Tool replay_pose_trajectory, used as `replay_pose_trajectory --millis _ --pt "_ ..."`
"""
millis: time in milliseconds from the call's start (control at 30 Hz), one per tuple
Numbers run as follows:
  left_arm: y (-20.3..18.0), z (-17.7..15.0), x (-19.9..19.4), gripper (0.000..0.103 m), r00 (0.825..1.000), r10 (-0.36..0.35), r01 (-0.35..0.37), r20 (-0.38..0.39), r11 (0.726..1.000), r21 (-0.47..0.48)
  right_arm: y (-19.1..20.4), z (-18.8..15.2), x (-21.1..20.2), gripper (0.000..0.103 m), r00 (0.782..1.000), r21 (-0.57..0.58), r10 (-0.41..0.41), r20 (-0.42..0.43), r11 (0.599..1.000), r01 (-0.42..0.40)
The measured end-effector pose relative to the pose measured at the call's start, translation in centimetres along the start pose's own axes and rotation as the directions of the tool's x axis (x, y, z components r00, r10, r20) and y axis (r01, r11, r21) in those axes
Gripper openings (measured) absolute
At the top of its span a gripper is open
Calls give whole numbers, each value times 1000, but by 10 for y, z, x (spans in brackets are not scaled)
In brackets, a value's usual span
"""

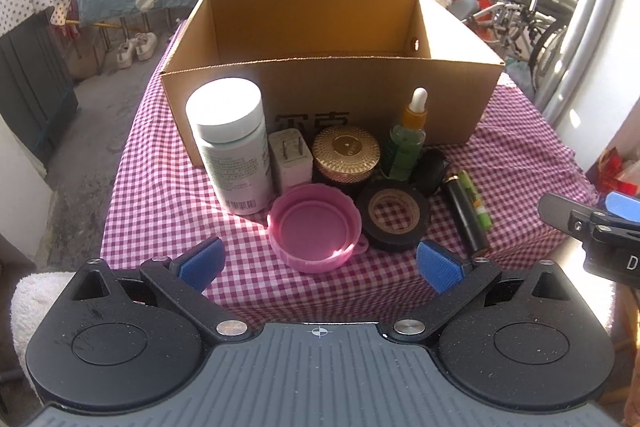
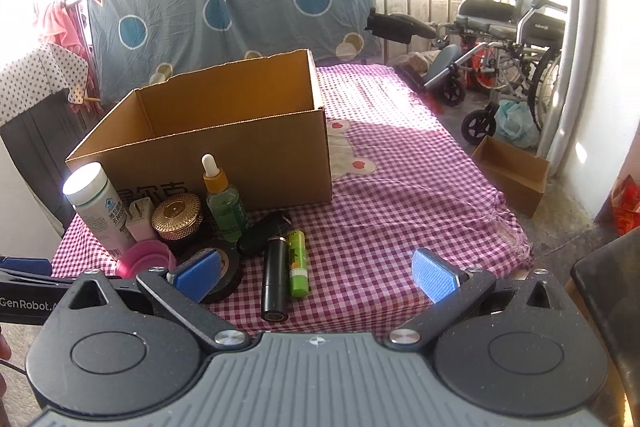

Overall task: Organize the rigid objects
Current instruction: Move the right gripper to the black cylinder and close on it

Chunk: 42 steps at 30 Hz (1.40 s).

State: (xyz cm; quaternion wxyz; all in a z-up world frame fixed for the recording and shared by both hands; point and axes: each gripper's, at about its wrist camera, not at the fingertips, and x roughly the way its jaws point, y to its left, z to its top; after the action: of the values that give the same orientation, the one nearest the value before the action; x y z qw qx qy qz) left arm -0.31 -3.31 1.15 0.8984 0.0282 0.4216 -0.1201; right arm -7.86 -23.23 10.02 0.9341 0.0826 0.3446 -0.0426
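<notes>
"GenRobot" lettering on left hand-held gripper [image 2: 24,281]

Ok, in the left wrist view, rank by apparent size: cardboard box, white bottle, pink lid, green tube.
1. cardboard box
2. white bottle
3. pink lid, though it lies nearer the camera, so its place against the bottle is unsure
4. green tube

Left hand-held gripper [image 1: 318,263]: jaws spread wide, nothing held. Right hand-held gripper [image 2: 316,275]: same, jaws wide, level alongside the left
</notes>
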Motion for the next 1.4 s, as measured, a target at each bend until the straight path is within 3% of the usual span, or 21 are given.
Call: replay_pose_trajectory --millis 167,400,500,633,733,900,1033,1133,1400 --pt "-28 5 6 102 995 -90 86 29 989 117 -22 -2 -4 103 999 80 -4 54 997 0" --pt "-51 5 25 100 977 -212 209 0 964 161 -50 -3 4 102 996 161 59 62 985 -68" --pt "-59 5 32 98 961 -272 275 -45 947 163 -63 -3 9 96 991 205 116 66 970 -127" --pt "-68 5 35 92 949 -306 315 -75 930 189 -80 -5 23 75 976 279 213 46 935 -217" --pt "-76 4 38 82 946 -315 325 -81 919 224 -86 -9 36 67 957 330 289 17 902 -278" --pt "-86 7 48 65 943 -316 333 -105 908 256 -91 -15 58 49 900 432 435 -27 817 -382" --pt "-91 11 59 57 943 -307 332 -131 907 258 -91 -18 70 38 872 470 487 -48 781 -411" --pt "-93 13 66 54 947 -285 316 -150 913 260 -91 -20 76 35 858 486 511 -57 765 -423" --pt "-97 11 77 31 955 -217 268 -205 925 269 -96 -23 85 35 840 522 539 -67 736 -431"
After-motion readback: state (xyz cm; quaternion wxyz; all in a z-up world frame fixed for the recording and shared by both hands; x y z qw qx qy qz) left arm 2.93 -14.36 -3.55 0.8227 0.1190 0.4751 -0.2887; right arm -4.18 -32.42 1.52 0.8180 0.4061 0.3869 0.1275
